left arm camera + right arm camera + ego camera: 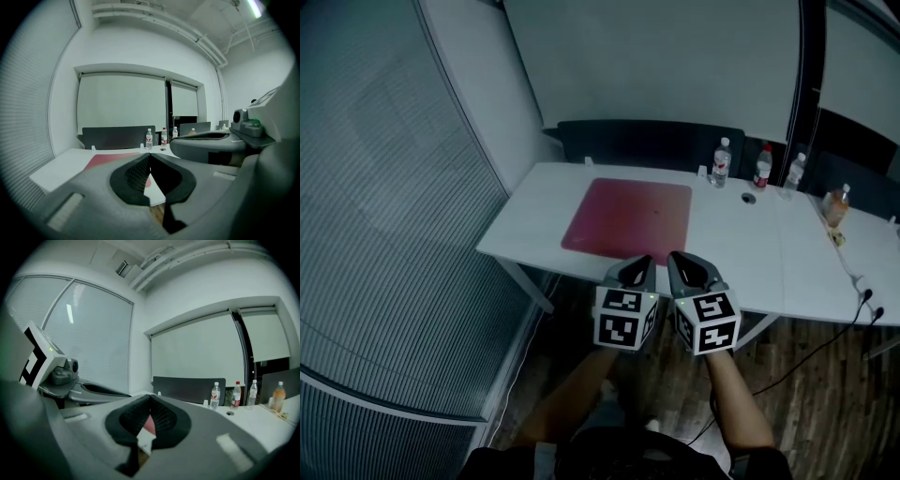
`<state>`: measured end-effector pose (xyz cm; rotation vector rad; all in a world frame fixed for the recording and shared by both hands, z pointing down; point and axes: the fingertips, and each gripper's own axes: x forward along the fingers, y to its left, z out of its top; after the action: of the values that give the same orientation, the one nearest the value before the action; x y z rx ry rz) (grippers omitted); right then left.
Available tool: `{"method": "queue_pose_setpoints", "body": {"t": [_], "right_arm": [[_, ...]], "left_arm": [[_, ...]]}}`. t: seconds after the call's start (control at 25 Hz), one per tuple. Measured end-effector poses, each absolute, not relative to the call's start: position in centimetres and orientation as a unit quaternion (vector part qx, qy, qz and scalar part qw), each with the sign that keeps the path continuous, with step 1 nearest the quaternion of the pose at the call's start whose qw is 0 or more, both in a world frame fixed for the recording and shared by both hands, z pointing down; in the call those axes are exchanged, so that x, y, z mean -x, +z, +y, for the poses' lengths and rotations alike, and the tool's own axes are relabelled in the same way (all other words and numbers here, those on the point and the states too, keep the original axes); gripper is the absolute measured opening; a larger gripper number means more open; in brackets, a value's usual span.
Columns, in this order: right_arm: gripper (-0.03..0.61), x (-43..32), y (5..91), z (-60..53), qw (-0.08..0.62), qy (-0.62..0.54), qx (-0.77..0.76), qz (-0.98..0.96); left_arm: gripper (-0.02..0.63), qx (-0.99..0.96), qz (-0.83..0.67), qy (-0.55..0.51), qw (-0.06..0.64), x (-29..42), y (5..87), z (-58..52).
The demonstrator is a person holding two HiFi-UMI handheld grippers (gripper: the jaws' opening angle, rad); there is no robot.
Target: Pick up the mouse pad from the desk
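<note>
a: so, head view first. where's the thing to pick up?
b: the flat, dark red, roughly square mouse pad [628, 220] lies on the long white desk [750, 248], at about 12 o'clock from both grippers, with its near edge close to the desk's front edge. i'd judge it light, thin and floppy. it lies flush, so the near edge or a corner looks like the place to pinch, and it may sag once lifted.
a: and the grippers there?
b: the left gripper [639, 268] and the right gripper [682, 266] hang side by side just short of the desk's front edge, apart from the mouse pad.
a: left gripper view?
b: the jaws are pressed together at the tips with nothing between them. the mouse pad [110, 159] shows beyond at 10 o'clock.
a: right gripper view?
b: same there: jaws closed tight on nothing. a sliver of the mouse pad [149, 424] shows through the gap below the tips, at 6 o'clock. both would need to open before any pinch.
</note>
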<state>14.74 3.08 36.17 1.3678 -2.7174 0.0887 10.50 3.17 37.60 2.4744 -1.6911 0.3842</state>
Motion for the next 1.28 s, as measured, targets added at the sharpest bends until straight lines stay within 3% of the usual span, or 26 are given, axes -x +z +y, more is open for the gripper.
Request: {"method": "queue_pose_setpoints", "body": {"t": [1.28], "right_arm": [[0.002,-3.1,36.6,-13.5,0.082,0.045,-0.542,-0.835]], "left_arm": [[0.005,-0.866,-0.481,0.121,0.066,2.1,38.2,-14.8]]}}
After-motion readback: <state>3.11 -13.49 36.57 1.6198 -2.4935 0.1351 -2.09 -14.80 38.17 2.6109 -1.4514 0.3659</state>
